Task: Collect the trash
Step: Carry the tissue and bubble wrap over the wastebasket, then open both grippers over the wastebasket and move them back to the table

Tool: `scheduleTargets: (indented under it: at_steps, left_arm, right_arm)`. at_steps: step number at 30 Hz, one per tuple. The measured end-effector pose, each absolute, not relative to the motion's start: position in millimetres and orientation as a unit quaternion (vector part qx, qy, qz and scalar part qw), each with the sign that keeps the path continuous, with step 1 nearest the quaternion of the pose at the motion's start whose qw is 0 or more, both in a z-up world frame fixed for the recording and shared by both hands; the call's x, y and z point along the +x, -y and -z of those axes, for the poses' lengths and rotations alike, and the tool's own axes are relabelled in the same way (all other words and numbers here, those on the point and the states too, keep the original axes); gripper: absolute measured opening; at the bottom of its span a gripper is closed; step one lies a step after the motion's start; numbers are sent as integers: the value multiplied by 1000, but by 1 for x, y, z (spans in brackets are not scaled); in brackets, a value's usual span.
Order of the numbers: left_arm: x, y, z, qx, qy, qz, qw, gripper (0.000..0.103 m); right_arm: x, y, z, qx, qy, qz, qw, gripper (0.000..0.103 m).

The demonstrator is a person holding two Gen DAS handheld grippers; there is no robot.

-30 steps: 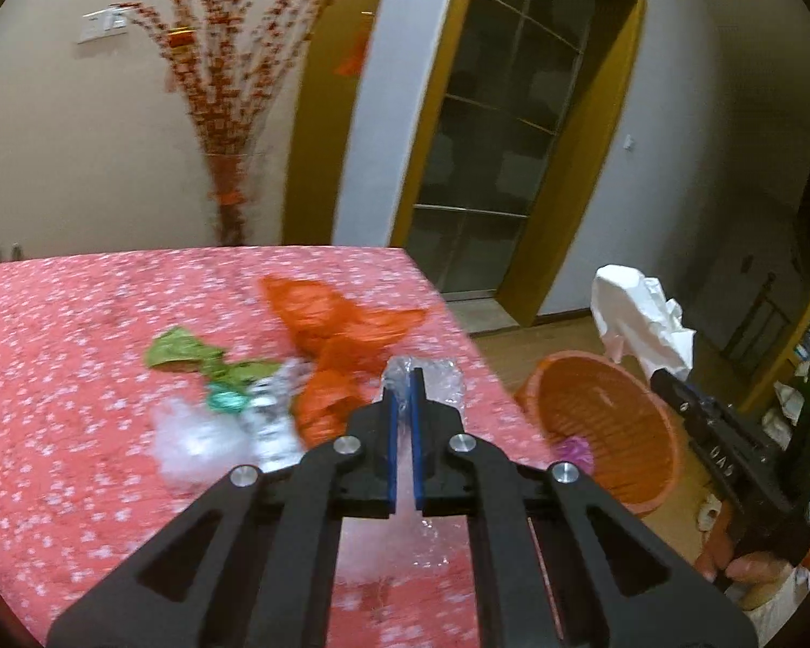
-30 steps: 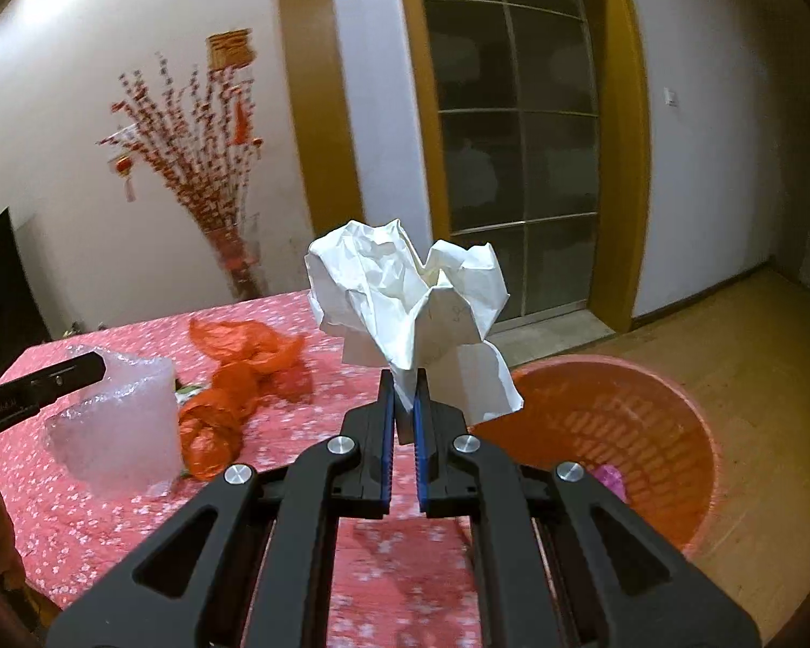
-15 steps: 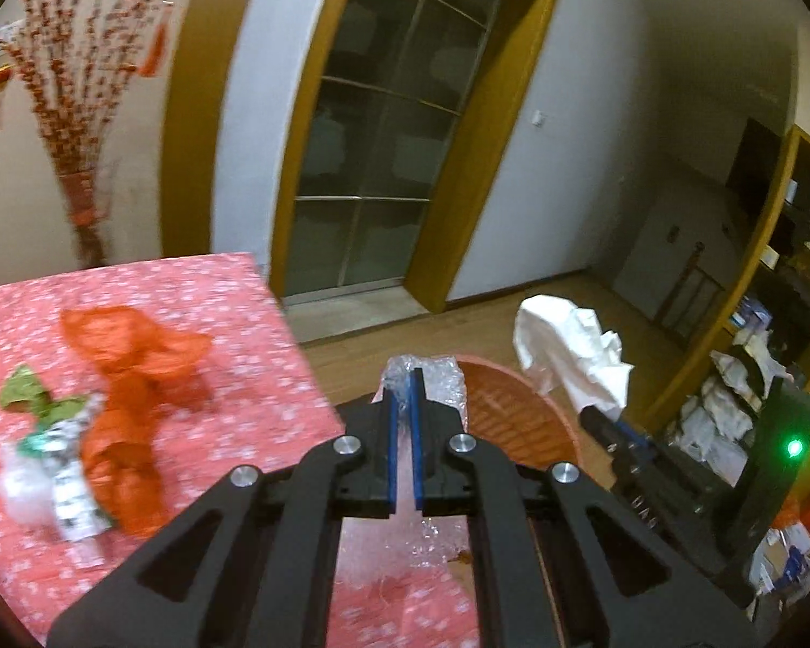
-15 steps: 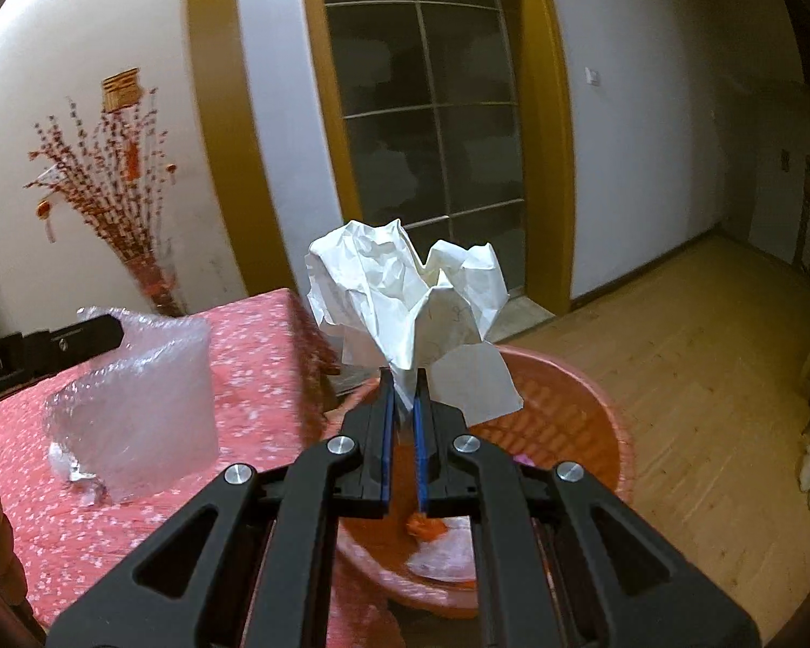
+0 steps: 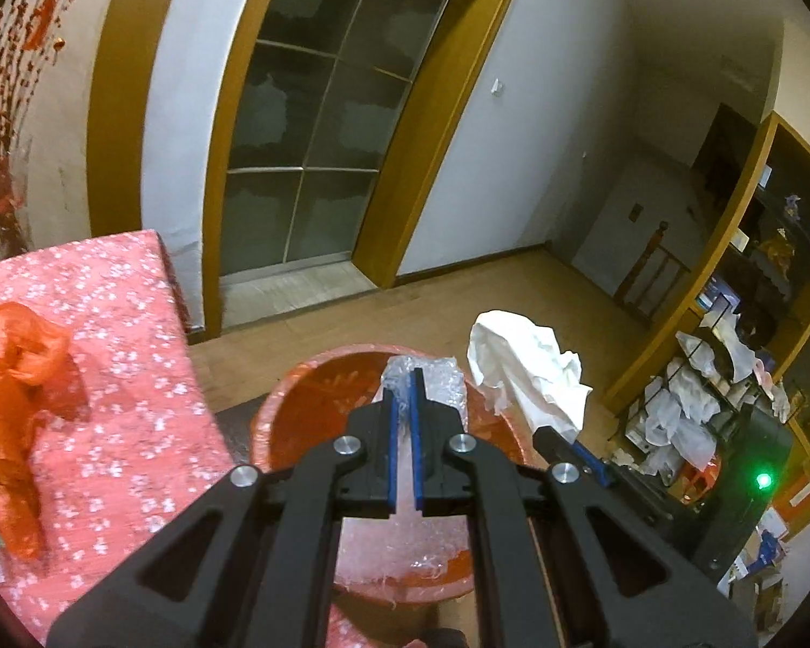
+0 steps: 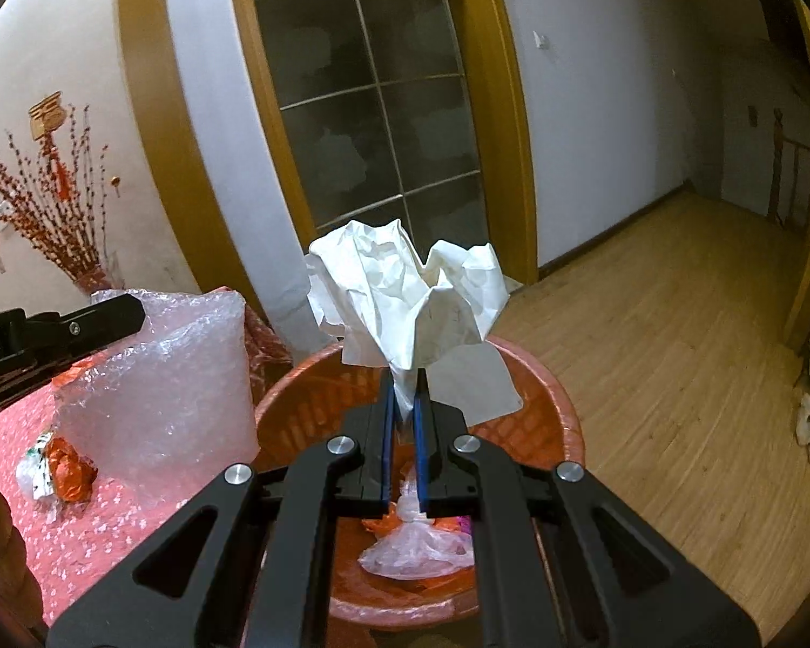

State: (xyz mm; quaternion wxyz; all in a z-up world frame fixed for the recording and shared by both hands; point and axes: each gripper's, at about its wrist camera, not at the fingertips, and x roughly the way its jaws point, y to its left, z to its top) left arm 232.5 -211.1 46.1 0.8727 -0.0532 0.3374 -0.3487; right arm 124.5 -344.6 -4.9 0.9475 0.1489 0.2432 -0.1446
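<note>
Left gripper [image 5: 403,378] pinches bubble wrap [image 5: 432,378]; right gripper [image 6: 403,383] pinches crumpled paper [image 6: 405,297]. Both loads hang over the basket [image 6: 556,399], evidently for dropping. Orange bag [image 5: 21,378] lies on the table [image 5: 135,324], at 9 o'clock from the basket, uncollected.
</note>
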Motion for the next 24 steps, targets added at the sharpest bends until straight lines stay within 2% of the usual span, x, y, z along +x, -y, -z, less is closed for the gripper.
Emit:
scheduleTargets:
  at_steps: [5, 7, 8, 9, 13, 14, 15, 16, 19, 21, 24]
  left_arm:
    - [241, 224, -32, -52, -350, 345, 869, 8]
    - [245, 225, -24, -52, -360, 338, 868, 18]
    - [247, 224, -21, -52, -362, 334, 869, 26]
    - [249, 222, -18, -52, -364, 328, 870, 32]
    - [256, 211, -10, -53, -374, 308, 873, 38]
    - [256, 207, -8, -52, -374, 301, 876, 43]
    - [256, 201, -8, -49, -372, 293, 879, 49]
    - [255, 196, -7, -46, -371, 286, 883, 51]
    - [253, 181, -6, -38, -367, 269, 890, 63]
    - [249, 167, -5, -29, -364, 250, 897, 77]
    - [241, 145, -3, -19, -359, 225, 906, 86]
  right_arm:
    - [131, 354, 13, 163, -254, 139, 943, 7]
    - [136, 354, 16, 167, -260, 137, 941, 11]
    - [134, 356, 19, 168, -262, 138, 940, 12]
    - [134, 356, 21, 168, -265, 139, 939, 15]
    - [131, 359, 26, 175, -270, 143, 936, 33]
    - [130, 358, 26, 172, -270, 146, 936, 35]
    - [128, 357, 26, 169, -269, 148, 936, 41]
    - [128, 356, 25, 165, -269, 151, 937, 50]
    - [123, 352, 22, 154, -263, 158, 939, 62]
    - [120, 347, 21, 149, -261, 161, 940, 70]
    - [115, 339, 19, 140, -258, 162, 942, 76]
